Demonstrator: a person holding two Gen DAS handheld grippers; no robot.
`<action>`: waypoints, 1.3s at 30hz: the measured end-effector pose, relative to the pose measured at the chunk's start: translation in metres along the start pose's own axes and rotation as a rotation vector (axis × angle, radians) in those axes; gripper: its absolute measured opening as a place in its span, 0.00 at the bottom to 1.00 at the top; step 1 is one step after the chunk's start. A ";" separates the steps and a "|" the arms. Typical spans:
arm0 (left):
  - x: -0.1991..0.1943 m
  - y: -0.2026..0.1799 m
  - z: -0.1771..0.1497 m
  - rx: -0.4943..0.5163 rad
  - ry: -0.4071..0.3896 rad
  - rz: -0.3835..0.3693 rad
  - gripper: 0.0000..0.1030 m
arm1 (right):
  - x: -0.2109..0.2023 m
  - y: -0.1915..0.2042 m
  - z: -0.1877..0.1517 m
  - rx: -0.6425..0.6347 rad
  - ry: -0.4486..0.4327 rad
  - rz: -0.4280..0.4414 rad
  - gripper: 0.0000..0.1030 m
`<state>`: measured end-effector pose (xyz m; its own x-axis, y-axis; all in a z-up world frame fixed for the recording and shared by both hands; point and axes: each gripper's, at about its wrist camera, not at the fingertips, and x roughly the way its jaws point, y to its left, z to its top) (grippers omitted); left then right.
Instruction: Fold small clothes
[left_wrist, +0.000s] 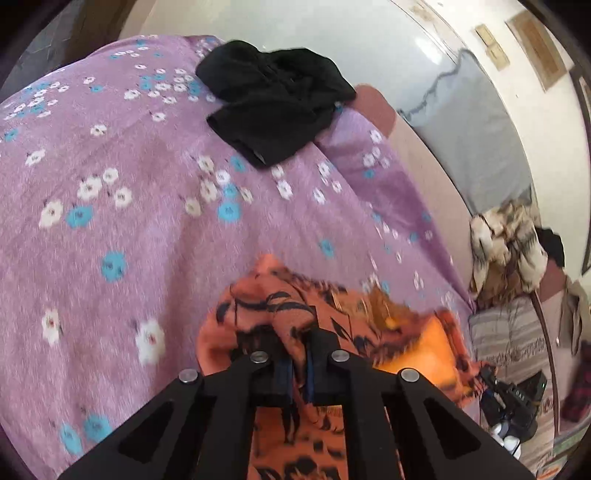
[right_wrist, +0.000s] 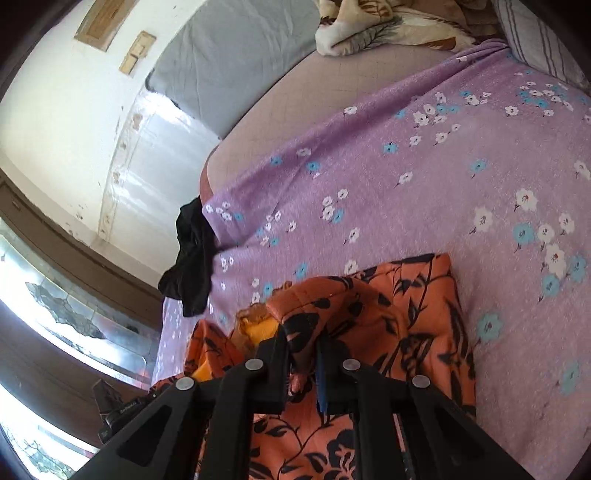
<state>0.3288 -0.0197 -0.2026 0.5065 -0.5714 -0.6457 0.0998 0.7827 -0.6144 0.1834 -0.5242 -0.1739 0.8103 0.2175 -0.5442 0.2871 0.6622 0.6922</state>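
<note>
**Ana:** Between the jaws of the left gripper (left_wrist: 299, 354) sits a pinch of the orange garment (left_wrist: 332, 314); the pads are clenched on the cloth, and a strip of it runs back under the fingers toward the camera.

**Ben:** And the right gripper (right_wrist: 301, 354)? Its jaws look clamped on a fold of the same printed cloth, with a raised ridge of fabric just ahead of the tips.

**Ana:** Agreed. So both hands grasp one piece. From the left jaws the bulk of it spreads ahead and to the right; from the right jaws it spreads ahead, to the right and beneath them.

**Ben:** Where does it rest?

**Ana:** On the purple floral sheet (left_wrist: 129, 203), at the near edge. Its long axis cannot be told; it is too bunched.

**Ben:** Which hand is nearer the free part?

**Ana:** Probably the right: a flat corner of cloth lies just beyond and to the right of its jaws. The coming move likely turns on carrying the held edges forward over that flat part.

**Ben:** And the black garment (left_wrist: 273, 99)?

**Ana:** Well ahead of the left jaws, far left of the right ones, untouched and still crumpled.
</note>
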 end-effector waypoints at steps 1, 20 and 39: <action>0.004 0.004 0.008 -0.027 -0.006 -0.006 0.05 | 0.005 -0.003 0.008 0.009 -0.011 0.001 0.11; -0.005 0.017 0.038 -0.242 -0.199 0.004 0.59 | 0.015 -0.081 0.066 0.329 -0.064 0.059 0.30; 0.010 -0.026 -0.077 0.172 0.079 0.413 0.71 | 0.138 0.148 -0.106 -0.438 0.411 -0.104 0.47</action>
<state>0.2658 -0.0645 -0.2282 0.4677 -0.2144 -0.8575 0.0472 0.9748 -0.2180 0.2840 -0.3207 -0.1972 0.5004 0.3374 -0.7973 0.0466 0.9091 0.4140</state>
